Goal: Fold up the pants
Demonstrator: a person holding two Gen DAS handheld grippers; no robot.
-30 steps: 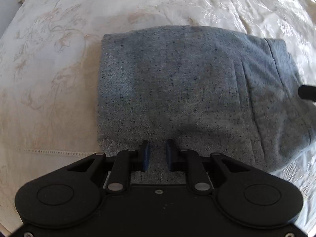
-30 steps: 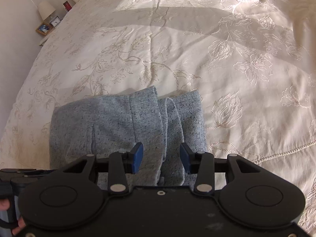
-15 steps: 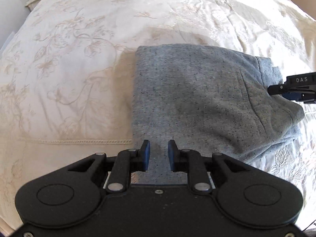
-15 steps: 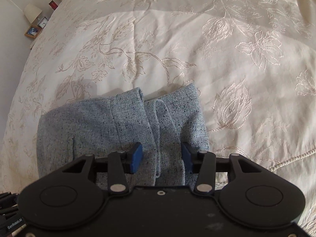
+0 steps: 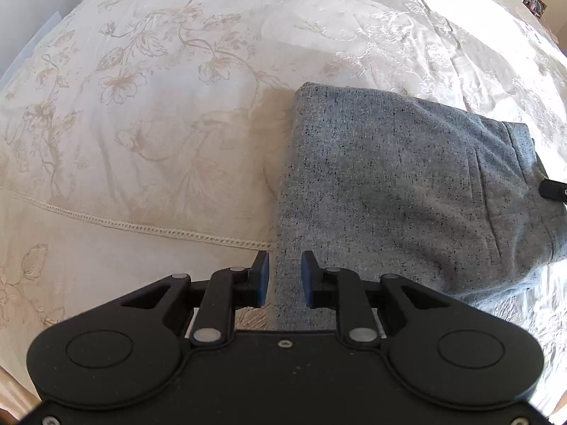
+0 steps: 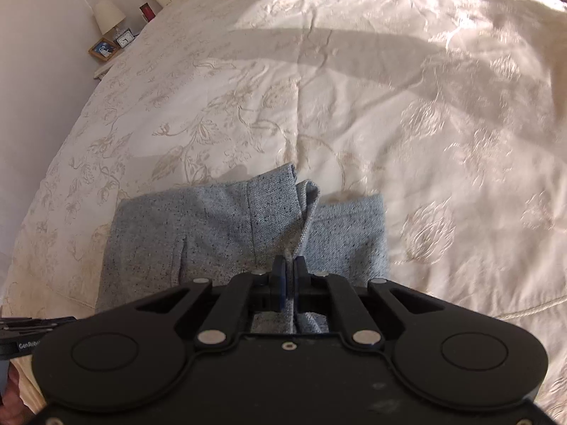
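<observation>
The grey speckled pants (image 5: 397, 191) lie folded into a thick rectangle on the cream bedspread. My left gripper (image 5: 284, 278) is open with a narrow gap, its blue pads straddling the near left edge of the pants. In the right wrist view the pants (image 6: 212, 226) show their waistband end, with a raised fold of cloth running toward me. My right gripper (image 6: 288, 271) is shut on that fold of the pants. The tip of the right gripper (image 5: 554, 191) shows at the right edge of the left wrist view.
The cream embroidered bedspread (image 6: 389, 106) covers the bed all around the pants, with a lace seam (image 5: 141, 226) near the front. A nightstand with a lamp (image 6: 108, 17), a clock and a picture frame stands at the far left by the wall.
My right gripper has closed on the raised fold at the waistband end. My left gripper has shifted left to the near left edge of the pants, still slightly open.
</observation>
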